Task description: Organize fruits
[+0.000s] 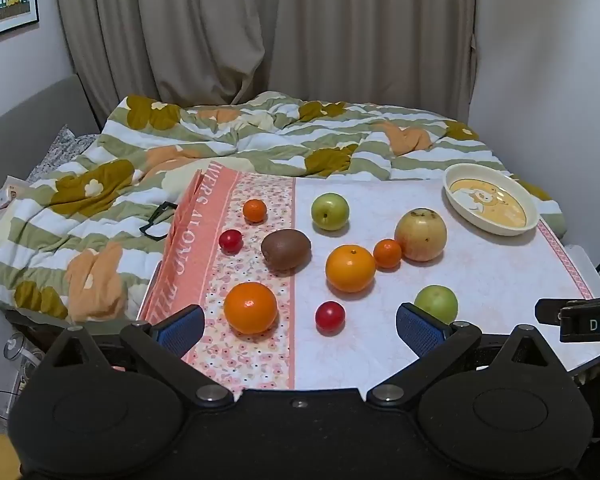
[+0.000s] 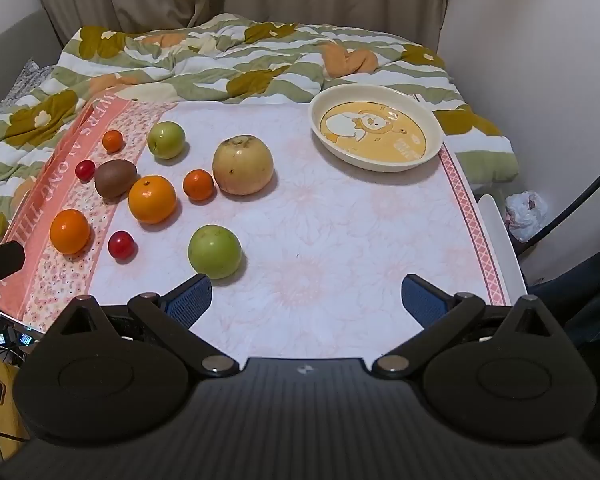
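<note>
Both jaws stood wide and empty, left gripper (image 1: 300,324) over the fruit cluster, right gripper (image 2: 306,300) beside the near green apple (image 2: 215,251), dish (image 2: 432,148) empty at the far right, so best bet was centring on that apple and closing gently before lifting.

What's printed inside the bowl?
A yellow cartoon duck-and-bear picture on the cream bowl; clearest in the right wrist view.
</note>
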A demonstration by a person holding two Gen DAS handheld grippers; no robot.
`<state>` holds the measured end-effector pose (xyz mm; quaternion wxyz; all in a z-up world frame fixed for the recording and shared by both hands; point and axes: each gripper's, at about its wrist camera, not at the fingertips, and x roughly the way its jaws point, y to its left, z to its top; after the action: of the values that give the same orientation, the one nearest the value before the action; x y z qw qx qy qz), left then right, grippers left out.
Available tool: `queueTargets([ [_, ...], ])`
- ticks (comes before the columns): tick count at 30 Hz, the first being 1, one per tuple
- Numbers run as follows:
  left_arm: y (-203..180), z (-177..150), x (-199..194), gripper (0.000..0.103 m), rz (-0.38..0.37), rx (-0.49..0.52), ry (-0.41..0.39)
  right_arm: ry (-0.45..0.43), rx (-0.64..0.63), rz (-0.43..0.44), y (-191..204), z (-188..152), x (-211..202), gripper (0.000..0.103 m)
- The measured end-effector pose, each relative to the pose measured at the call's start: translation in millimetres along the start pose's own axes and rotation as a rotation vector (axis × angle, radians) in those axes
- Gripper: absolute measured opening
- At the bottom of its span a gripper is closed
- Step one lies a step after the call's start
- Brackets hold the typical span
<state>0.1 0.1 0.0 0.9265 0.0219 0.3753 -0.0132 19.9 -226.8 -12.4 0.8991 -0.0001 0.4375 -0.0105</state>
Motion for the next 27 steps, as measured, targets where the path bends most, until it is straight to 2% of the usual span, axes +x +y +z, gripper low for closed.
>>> queueTargets([
  [7,7.1,-3.4,-1.2,0.103,-0.016,-0.015,-0.009,-0.001,-0.001,0.008,0.2,0.2,0.2,0.103],
  [17,1.1,0.3,-1.2,0.103,0.013,-0.014,-0.001,-0.014,-0.019,0.019,4.5,0.4,-4.2,0.103],
  [27,4.7,0.7,-3.7,0.103,0.009,-0.016,-0.009,-0.017,-0.015,0.021,4.6,2.0,-4.5,0.103],
])
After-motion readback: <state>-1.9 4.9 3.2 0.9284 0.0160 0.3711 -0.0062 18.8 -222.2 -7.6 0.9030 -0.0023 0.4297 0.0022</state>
